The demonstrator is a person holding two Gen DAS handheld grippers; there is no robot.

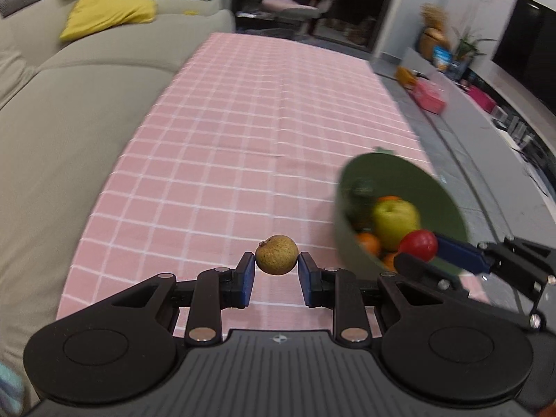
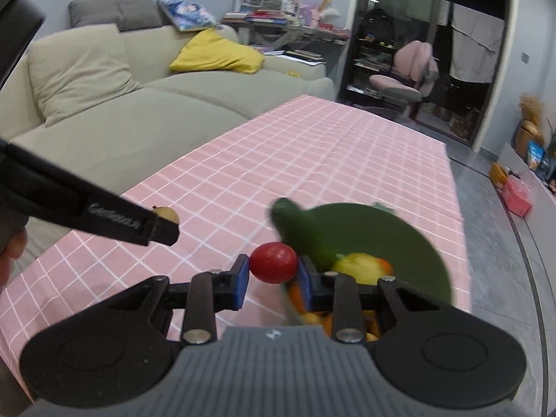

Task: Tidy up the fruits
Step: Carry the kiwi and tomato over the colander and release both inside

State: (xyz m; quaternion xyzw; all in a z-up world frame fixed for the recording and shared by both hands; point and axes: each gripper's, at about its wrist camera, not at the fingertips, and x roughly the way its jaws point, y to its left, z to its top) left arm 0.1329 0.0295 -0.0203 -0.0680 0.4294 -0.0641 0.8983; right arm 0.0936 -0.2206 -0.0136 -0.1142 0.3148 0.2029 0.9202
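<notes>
My left gripper point(image 1: 277, 264) is shut on a small brown speckled fruit point(image 1: 277, 254) above the pink checked tablecloth point(image 1: 243, 139). My right gripper point(image 2: 273, 268) is shut on a red tomato point(image 2: 274, 262) at the near left rim of the green bowl point(image 2: 410, 243). The bowl point(image 1: 399, 177) holds a yellow-green apple point(image 1: 394, 220), oranges point(image 1: 369, 243) and a green cucumber point(image 2: 302, 234). In the left wrist view the right gripper point(image 1: 422, 248) with the tomato point(image 1: 418, 245) is over the bowl. In the right wrist view the left gripper point(image 2: 163, 224) holds the brown fruit point(image 2: 166, 213) left of the bowl.
A beige sofa point(image 1: 69, 121) with a yellow cushion point(image 1: 107, 12) runs along the table's left side. The floor point(image 1: 486, 180) lies right of the table, with boxes point(image 1: 429, 95) and a TV stand. A pink chair point(image 2: 406, 73) stands beyond the far end.
</notes>
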